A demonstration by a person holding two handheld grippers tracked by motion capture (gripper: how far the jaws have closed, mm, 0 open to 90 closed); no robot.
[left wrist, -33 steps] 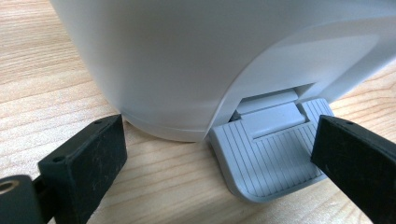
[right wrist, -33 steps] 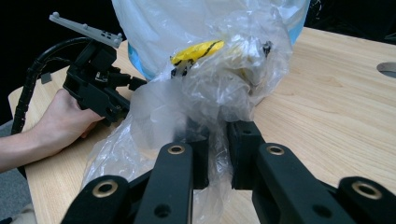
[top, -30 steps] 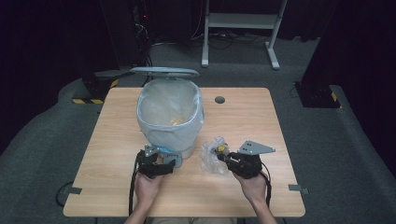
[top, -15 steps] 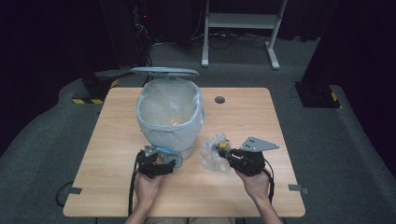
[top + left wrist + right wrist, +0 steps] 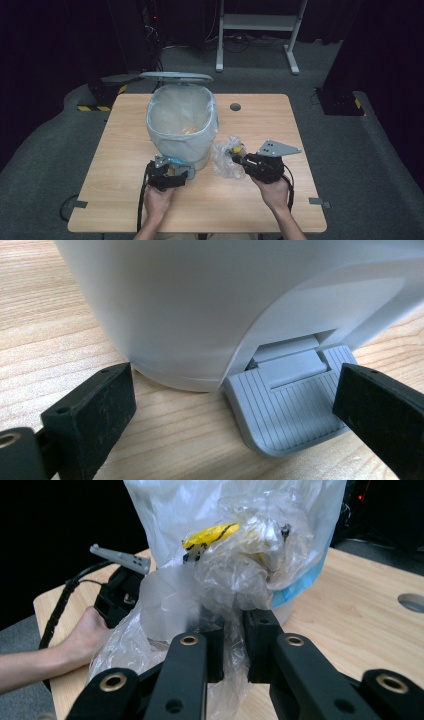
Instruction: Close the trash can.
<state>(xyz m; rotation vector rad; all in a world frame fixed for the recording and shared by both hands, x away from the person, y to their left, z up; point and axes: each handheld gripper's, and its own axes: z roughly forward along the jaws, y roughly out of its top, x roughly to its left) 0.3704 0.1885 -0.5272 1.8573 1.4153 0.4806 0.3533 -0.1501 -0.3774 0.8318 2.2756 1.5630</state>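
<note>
- Grip check, right side: your right gripper (image 5: 239, 159) sits closest to the near edge of the tabletop (image 5: 120, 210), right of centre, with its jaws pinched on a crumpled clear plastic bag (image 5: 227, 161). In the right gripper view the pads (image 5: 258, 645) squeeze a fold of the film, so the load hangs from that single pinch.
- Load contents: a yellow scrap (image 5: 210, 534) shows inside the bag. Judge the bag as light and floppy; a grip on the film alone lets it be lifted without crushing what it holds.
- Left side: your left gripper (image 5: 181, 172) rests on the tabletop with its jaws spread wide and nothing between the pads. It straddles the grey foot pedal (image 5: 287, 400) at the base of the bin, probably staged to work or steady the bin.
- Target: the pedal bin (image 5: 182, 122) stands mid-table, beyond both grippers, lined with a clear liner (image 5: 175, 107); some yellow waste lies inside.
- Lid (image 5: 175, 77): it stands raised at the far rim, leaving the mouth free for a drop.
- Next move, as a judgement: carry the bag up and over the near rim before releasing.
</note>
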